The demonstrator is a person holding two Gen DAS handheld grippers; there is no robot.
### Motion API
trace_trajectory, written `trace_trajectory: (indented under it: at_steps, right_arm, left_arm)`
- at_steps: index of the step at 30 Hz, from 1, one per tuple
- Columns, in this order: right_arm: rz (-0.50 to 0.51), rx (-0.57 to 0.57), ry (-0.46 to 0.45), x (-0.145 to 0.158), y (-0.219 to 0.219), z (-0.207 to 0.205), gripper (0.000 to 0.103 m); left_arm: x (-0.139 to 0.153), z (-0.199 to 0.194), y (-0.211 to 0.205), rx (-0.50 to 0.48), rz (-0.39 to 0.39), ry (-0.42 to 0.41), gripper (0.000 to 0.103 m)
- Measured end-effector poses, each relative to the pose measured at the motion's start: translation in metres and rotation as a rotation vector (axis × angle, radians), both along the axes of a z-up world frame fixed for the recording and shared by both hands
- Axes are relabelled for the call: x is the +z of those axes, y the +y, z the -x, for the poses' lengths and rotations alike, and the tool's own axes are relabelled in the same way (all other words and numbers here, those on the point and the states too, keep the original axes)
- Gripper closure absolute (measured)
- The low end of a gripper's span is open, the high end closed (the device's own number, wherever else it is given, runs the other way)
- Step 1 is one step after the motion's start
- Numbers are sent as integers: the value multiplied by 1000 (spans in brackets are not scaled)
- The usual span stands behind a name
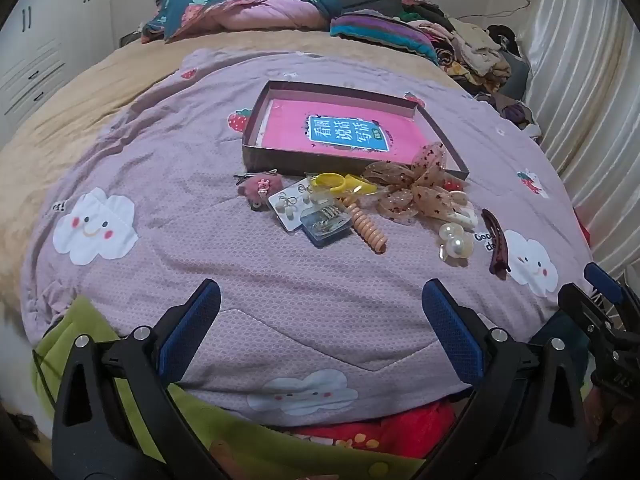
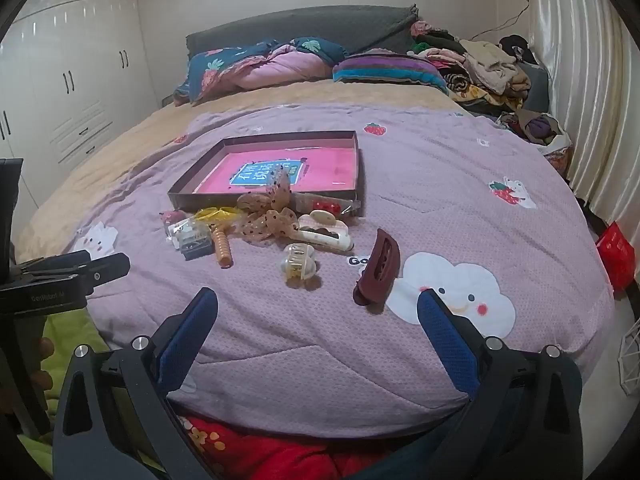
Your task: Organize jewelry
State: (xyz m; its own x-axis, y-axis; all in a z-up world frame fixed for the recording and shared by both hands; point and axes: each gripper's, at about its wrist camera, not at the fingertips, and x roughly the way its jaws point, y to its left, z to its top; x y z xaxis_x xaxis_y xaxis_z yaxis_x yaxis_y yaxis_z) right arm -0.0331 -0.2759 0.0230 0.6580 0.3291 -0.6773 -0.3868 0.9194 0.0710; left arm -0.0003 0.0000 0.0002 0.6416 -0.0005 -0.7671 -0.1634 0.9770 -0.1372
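Note:
A shallow dark box with a pink book inside lies on the purple quilt. In front of it is a pile of hair accessories: a sheer dotted bow, yellow rings, an orange spiral tie, an earring card, a small clear case, a pearl clip and a maroon claw clip. My left gripper and right gripper are both open and empty, near the quilt's front edge, short of the pile.
Pillows and a folded quilt lie at the bed head. A heap of clothes sits at the far right. A curtain hangs on the right and wardrobes stand on the left. A red bag is beside the bed.

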Motion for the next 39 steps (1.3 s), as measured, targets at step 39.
trace_trajectory:
  at_steps: [39]
  right_arm:
    - [-4, 1, -9, 2, 2, 3, 4]
  left_arm:
    - [0, 0, 0, -1, 0, -1, 9]
